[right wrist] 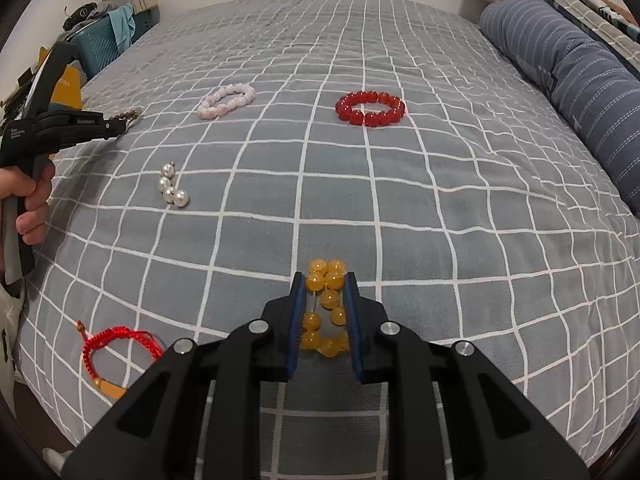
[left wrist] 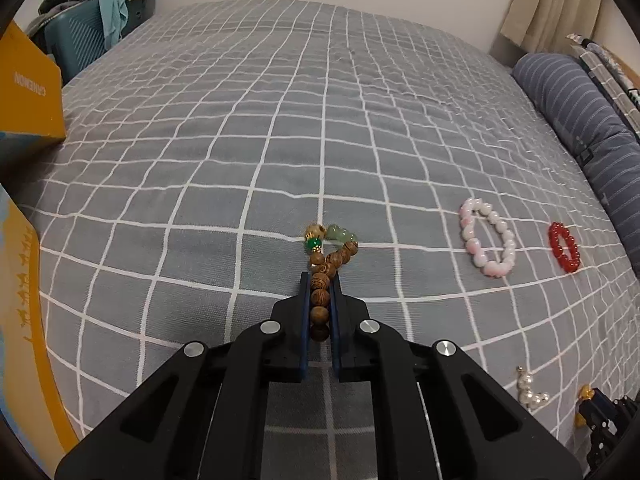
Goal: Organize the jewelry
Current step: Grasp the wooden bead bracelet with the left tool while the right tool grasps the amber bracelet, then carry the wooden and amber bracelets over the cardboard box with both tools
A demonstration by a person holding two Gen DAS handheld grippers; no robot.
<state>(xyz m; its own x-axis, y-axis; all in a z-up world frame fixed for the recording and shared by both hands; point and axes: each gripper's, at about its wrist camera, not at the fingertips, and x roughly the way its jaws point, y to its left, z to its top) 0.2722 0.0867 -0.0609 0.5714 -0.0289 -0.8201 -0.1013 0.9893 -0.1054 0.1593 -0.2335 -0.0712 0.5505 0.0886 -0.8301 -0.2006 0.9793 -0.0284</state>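
Note:
My left gripper is shut on a brown wooden bead bracelet with green and gold beads at its far end, low over the grey checked bed cover. My right gripper is shut on a yellow amber bead bracelet bunched between its fingers. A pink bead bracelet and a red bead bracelet lie to the right of the left gripper; both also show in the right wrist view, the pink bracelet and the red bracelet. The left gripper shows at far left there.
White pearl pieces lie mid-left on the bed. A red woven cord bracelet lies near the front left edge. A striped blue bolster runs along the right side. Yellow boxes stand at the left edge.

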